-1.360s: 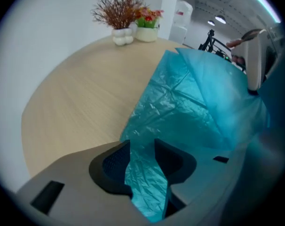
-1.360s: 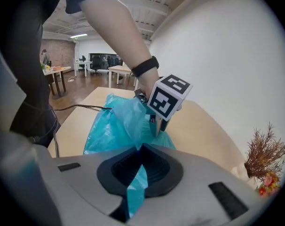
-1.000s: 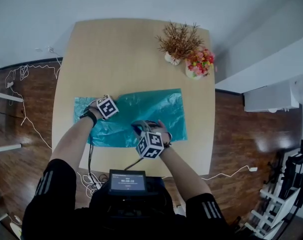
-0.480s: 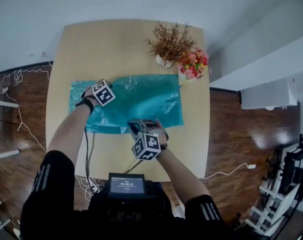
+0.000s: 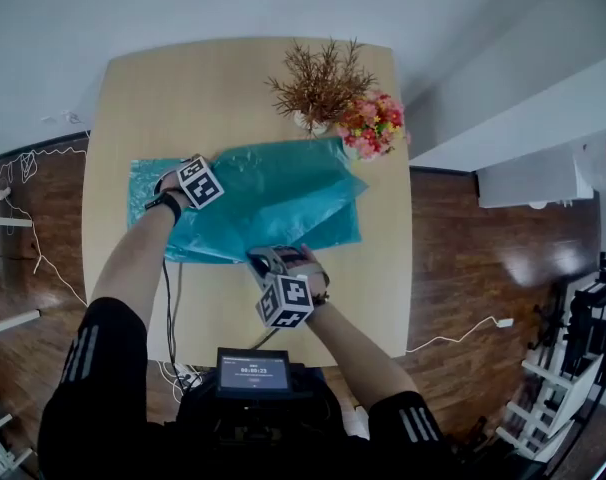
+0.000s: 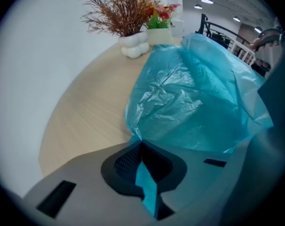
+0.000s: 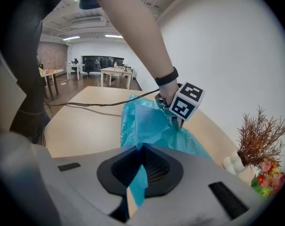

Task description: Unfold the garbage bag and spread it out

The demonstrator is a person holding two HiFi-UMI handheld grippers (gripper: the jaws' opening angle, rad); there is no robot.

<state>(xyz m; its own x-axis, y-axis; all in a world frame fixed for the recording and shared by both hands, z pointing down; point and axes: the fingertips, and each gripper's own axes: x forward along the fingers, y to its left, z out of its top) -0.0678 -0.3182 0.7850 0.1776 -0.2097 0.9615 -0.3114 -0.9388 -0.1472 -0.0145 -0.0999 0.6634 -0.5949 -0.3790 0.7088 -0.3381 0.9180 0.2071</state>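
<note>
The teal garbage bag (image 5: 273,203) lies across the middle of the wooden surface (image 5: 233,78), on the person's side of the dried plant (image 5: 318,83). Its far edge runs just in front of the plant's white pot. Part of the film is lifted and billowed rather than flat.

The left arm reaches out nearly straight, forearm bare, with a black band at the wrist (image 5: 166,206). Its hand (image 5: 175,184) sits over the bag's end left of the plant and nearer the person. The left gripper (image 6: 143,173) points steeply down there. Its jaws are pressed together on a thin fold of the bag, which rises from them in crumpled sheets towards the plant.

The right arm is bent at the elbow. Its hand (image 5: 301,265) is at the bag's near edge, well on the person's side of the plant. The right gripper (image 7: 138,171) slants forward and down, and its jaws are likewise clamped on a strip of the teal film.

A pot of red and pink flowers (image 5: 371,126) stands just right of the plant.
</note>
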